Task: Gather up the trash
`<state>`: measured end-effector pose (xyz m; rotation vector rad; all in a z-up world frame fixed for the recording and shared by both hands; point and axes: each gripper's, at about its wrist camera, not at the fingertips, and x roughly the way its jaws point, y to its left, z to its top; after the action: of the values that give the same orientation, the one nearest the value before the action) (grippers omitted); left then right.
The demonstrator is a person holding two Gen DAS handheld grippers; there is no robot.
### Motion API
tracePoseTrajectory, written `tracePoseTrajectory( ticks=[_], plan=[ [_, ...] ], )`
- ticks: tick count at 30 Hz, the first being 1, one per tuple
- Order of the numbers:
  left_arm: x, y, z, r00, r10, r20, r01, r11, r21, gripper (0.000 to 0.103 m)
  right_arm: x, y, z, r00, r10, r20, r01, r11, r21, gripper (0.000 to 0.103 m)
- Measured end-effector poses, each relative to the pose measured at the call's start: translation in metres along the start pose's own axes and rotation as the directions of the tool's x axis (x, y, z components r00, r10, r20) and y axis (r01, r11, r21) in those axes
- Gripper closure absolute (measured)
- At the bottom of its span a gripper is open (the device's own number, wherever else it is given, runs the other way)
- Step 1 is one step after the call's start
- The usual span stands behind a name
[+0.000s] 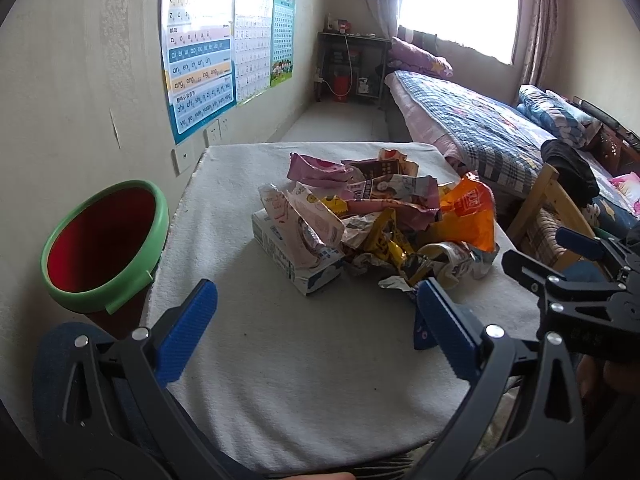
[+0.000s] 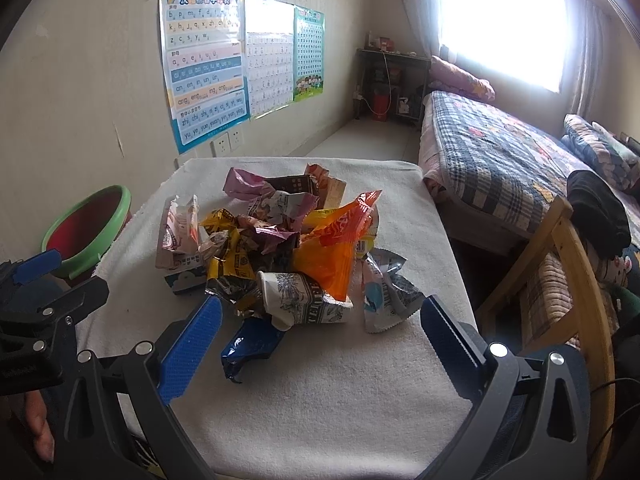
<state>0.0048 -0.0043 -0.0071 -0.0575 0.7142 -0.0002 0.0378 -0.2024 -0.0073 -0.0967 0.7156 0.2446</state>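
Note:
A pile of crumpled snack wrappers (image 1: 384, 216) lies on a white cloth-covered table (image 1: 304, 360); it also shows in the right wrist view (image 2: 280, 236). It holds an orange bag (image 2: 340, 256), a crushed paper cup (image 2: 304, 298), a small carton (image 1: 292, 258) and a dark blue wrapper (image 2: 250, 346). A red bin with a green rim (image 1: 104, 244) stands left of the table. My left gripper (image 1: 320, 300) is open and empty, short of the pile. My right gripper (image 2: 322, 314) is open and empty, its fingers either side of the cup.
A bed with a plaid quilt (image 2: 504, 160) runs along the right. A wooden chair (image 2: 560, 280) stands by the table's right edge. Posters (image 2: 208, 68) hang on the wall behind. A dark shelf (image 2: 392, 84) stands at the far end.

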Motion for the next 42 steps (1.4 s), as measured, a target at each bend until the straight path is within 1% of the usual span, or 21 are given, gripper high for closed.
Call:
tracePoseTrajectory(
  ticks=[6, 10, 17, 28, 35, 38, 40, 42],
  plan=[
    [0.0019, -0.0017, -0.0006, 1.0, -0.004, -0.019, 0.004, 1.0, 0.013, 0.005, 0.0007, -0.0039, 0.0017, 1.0, 0.013, -0.01, -0.013, 1.0, 0.025, 0.007],
    [0.0016, -0.0016, -0.0009, 1.0, -0.008, -0.012, 0.008, 1.0, 0.009, 0.005, 0.0009, -0.0032, 0.0021, 1.0, 0.015, -0.014, -0.015, 1.0, 0.019, 0.007],
    [0.0033, -0.0028, -0.002, 1.0, 0.017, -0.015, -0.017, 1.0, 0.009, 0.005, 0.0009, -0.0021, 0.0022, 1.0, 0.013, -0.013, -0.013, 1.0, 0.018, 0.007],
    [0.0035, -0.0003, -0.0005, 1.0, 0.016, -0.027, -0.016, 1.0, 0.006, 0.005, 0.0008, -0.0026, 0.0015, 1.0, 0.013, -0.014, -0.013, 1.0, 0.013, 0.007],
    [0.0035, 0.0041, 0.0001, 1.0, 0.007, -0.029, -0.008, 1.0, -0.027, 0.005, 0.0009, -0.004, 0.0013, 1.0, 0.011, -0.014, -0.01, 1.0, 0.024, 0.007],
    [0.0017, 0.0037, -0.0002, 1.0, 0.005, -0.024, -0.006, 1.0, -0.026, 0.005, 0.0, -0.0056, 0.002, 1.0, 0.005, -0.009, -0.005, 1.0, 0.029, 0.007],
    [0.0008, 0.003, 0.0002, 1.0, 0.006, -0.02, -0.006, 1.0, -0.02, 0.005, 0.0012, -0.0068, 0.0026, 1.0, 0.013, -0.014, -0.012, 0.999, 0.034, 0.007],
    [0.0018, 0.0038, 0.0016, 1.0, -0.007, -0.029, 0.006, 1.0, -0.025, 0.005, 0.0032, -0.0076, 0.0044, 0.999, 0.038, -0.027, -0.037, 0.999, 0.036, 0.007]
  ],
)
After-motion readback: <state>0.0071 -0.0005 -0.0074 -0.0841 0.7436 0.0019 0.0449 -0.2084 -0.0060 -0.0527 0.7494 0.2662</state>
